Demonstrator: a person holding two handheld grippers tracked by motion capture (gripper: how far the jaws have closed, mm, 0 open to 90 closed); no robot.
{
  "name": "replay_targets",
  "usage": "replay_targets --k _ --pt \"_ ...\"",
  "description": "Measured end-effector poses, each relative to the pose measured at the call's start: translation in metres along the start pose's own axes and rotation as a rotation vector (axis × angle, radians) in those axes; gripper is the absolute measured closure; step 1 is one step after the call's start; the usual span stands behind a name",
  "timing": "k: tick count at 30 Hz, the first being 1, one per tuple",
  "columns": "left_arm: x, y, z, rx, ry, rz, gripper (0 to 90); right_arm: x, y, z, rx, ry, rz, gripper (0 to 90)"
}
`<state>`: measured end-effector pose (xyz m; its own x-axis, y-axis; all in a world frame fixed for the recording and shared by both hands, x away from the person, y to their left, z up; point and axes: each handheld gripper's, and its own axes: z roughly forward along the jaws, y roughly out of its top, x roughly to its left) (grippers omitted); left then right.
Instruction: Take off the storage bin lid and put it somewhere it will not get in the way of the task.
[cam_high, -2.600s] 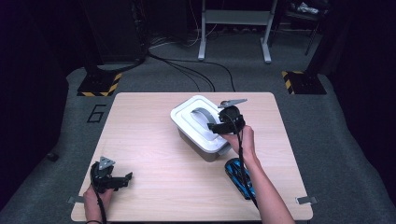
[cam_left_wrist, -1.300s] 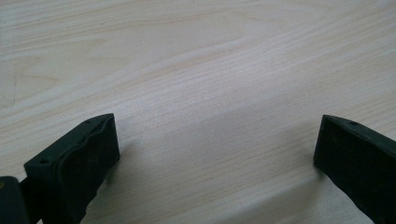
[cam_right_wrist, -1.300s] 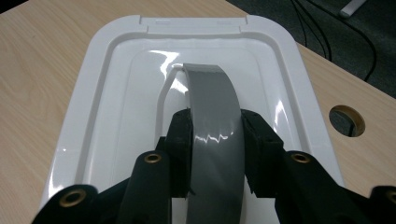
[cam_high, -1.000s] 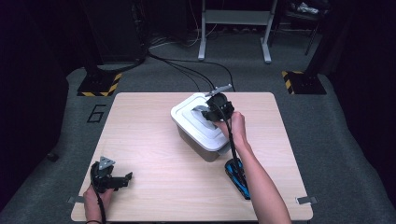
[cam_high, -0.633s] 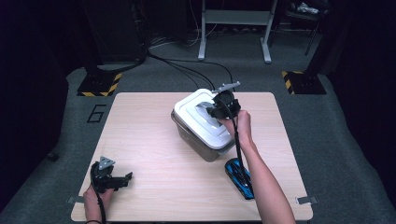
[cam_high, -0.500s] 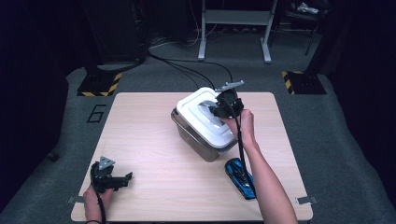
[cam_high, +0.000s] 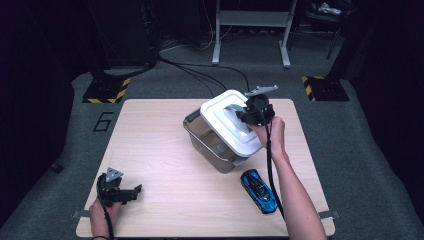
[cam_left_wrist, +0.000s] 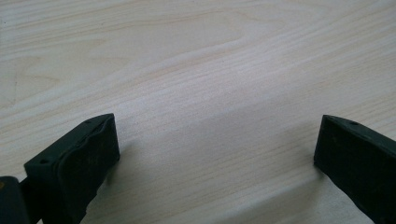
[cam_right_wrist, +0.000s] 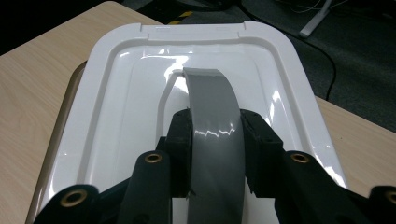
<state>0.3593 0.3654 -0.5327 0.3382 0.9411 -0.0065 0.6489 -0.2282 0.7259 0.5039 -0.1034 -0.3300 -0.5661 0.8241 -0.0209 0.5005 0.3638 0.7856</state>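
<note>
Right gripper view first. Shows the right gripper (cam_right_wrist: 215, 135) shut narrow on the grey handle (cam_right_wrist: 212, 102) of the white lid (cam_right_wrist: 121, 70), pads pressing the strap from both sides.

Risks, as judged from here:
- Could slip: glossy, thin, arched strap, held only by its edges; a jerk or twist of the wrist would likely let it slide out and drop the lid.
- Could drag the bin (cam_high: 210, 145): lid hangs tilted in the high view, high at the gripper's side, low edge at or near the bin's rim; cannot tell whether free of it. Pulling sideways while caught would probably tip or shove the bin.
- Could knock the blue toy car (cam_high: 259, 191), lying just beside the right forearm, if swung down toward the near edge.
- No help at hand: left gripper (cam_high: 131, 192) spread wide and empty at the near left corner of the table (cam_high: 160, 135), well apart from the bin.

Looks of the lid: white, shiny, rectangular with rounded corners, raised border, recessed middle, grey band handle across the centre. Sits above the smoky see-through bin, right of the table's middle.
</note>
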Motion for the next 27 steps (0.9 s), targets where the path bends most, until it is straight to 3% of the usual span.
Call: replay_targets --k 27 --pt "0.000 0.000 0.000 0.000 0.000 0.000 0.2 -0.059 -0.038 -0.039 -0.016 -0.127 0.105 66.4"
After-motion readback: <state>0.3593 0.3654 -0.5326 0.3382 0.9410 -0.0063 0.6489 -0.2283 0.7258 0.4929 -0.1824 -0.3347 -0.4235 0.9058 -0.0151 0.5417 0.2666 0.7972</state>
